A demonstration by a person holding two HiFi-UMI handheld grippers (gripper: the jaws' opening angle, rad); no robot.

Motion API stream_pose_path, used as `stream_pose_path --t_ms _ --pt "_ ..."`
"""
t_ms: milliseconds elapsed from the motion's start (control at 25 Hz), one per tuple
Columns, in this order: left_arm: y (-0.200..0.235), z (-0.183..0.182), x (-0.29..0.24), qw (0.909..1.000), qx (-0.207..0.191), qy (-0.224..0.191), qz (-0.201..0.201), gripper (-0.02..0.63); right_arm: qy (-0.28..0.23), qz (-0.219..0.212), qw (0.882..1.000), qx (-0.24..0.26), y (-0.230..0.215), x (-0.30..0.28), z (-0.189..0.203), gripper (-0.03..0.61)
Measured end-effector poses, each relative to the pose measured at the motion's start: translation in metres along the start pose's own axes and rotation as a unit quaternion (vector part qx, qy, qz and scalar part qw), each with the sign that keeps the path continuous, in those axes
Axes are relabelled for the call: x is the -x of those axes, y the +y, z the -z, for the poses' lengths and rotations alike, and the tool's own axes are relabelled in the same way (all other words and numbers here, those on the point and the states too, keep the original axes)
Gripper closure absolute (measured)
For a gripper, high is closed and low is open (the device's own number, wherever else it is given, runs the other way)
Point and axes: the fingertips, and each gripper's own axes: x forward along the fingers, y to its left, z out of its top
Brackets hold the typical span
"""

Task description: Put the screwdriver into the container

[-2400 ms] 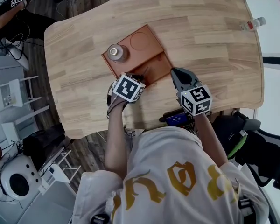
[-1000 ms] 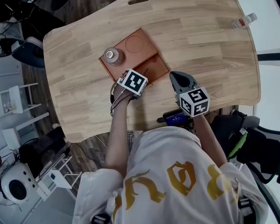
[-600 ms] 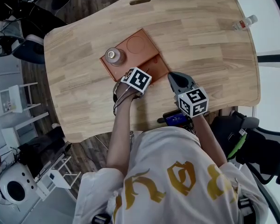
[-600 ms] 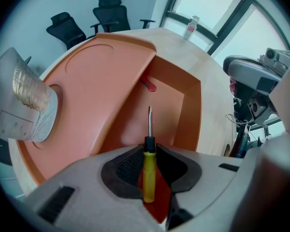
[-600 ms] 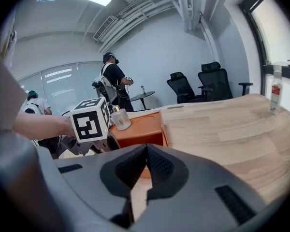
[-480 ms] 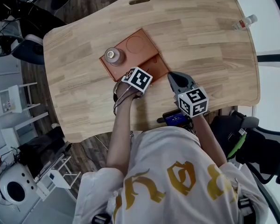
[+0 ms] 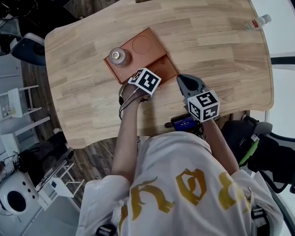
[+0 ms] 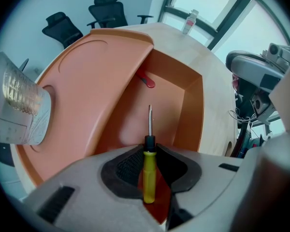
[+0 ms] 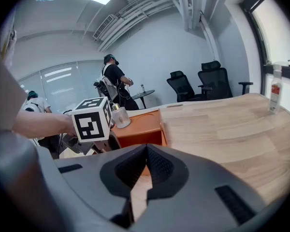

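Observation:
A yellow-handled screwdriver (image 8: 148, 174) sits between the pads of my left gripper (image 8: 148, 151), which is shut on it. Its thin metal shaft (image 8: 149, 121) points down into the deep compartment (image 8: 176, 88) of the orange container (image 7: 148, 45). In the head view the left gripper (image 7: 147, 79) hangs over that compartment's near edge, its jaws hidden under the marker cube. My right gripper (image 7: 185, 82) rests to the right of the container, over the table's near edge. In its own view the right gripper (image 9: 146, 153) has its pads touching with nothing between them.
A clear plastic cup (image 7: 119, 56) stands in a round recess on the container's left part. A small red item (image 8: 147, 80) lies in the deep compartment. A small bottle (image 7: 258, 22) stands at the table's far right edge. A person (image 9: 115, 81) and office chairs (image 9: 203, 83) are beyond the table.
My left gripper has carried the screwdriver up and right, from the container's near corner to over its deep compartment. The right gripper has stayed put.

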Motion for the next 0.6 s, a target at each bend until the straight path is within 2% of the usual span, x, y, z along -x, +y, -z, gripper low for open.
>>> stream_pose_path --t_ms 600 --pt "-0.0035 -0.0014 0.0036 0.9996 0.007 -0.018 0.021 0.505 0.001 -0.006 1.000 0.003 0.0060 0.0011 -0.0017 0.569"
